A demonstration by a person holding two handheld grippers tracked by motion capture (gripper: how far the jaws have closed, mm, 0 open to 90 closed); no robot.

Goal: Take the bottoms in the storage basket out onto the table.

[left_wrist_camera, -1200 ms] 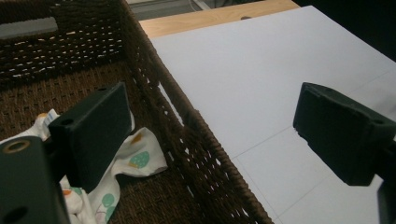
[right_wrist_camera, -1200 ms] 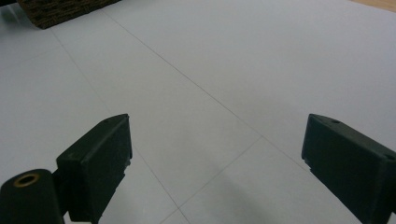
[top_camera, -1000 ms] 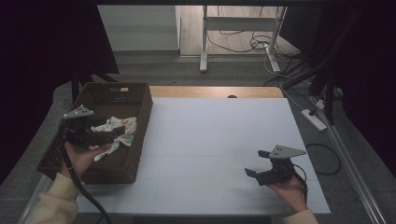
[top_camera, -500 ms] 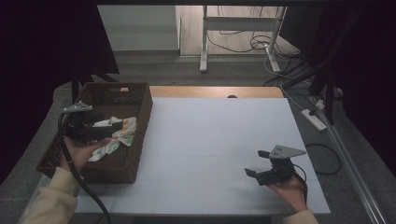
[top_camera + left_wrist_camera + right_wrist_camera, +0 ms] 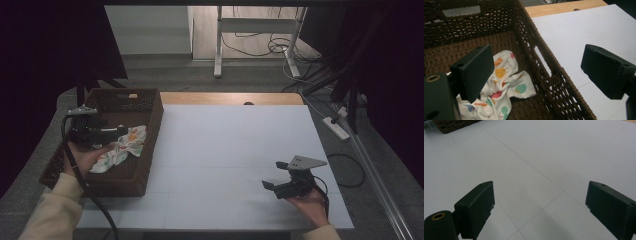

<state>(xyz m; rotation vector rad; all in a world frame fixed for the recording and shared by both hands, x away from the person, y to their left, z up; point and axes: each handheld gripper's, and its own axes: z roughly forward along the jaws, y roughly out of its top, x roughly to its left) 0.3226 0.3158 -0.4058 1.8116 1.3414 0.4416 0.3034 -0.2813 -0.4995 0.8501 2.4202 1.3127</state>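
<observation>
A brown wicker basket (image 5: 155,125) stands at the table's left edge. On its floor lies a crumpled white cloth (image 5: 122,147) with coloured spots. My left gripper (image 5: 120,132) hovers over the basket, just above the cloth's far-left end. In the left gripper view its jaws stand wide apart, empty, with the cloth (image 5: 506,85) below the left jaw and the basket wall (image 5: 549,80) between them. My right gripper (image 5: 276,176) rests low over the white mat near the front right, open. The right gripper view has bare mat between the jaws of that gripper (image 5: 540,202).
A white mat (image 5: 235,145) covers most of the table, with a wooden strip (image 5: 230,98) along the far edge. A corner of the basket (image 5: 451,125) appears at the top left of the right gripper view. Cables and a desk frame (image 5: 255,30) lie on the floor beyond.
My left gripper has lifted and drawn back a little toward the basket's far side. The cloth stays on the basket floor. The right gripper has not moved.
</observation>
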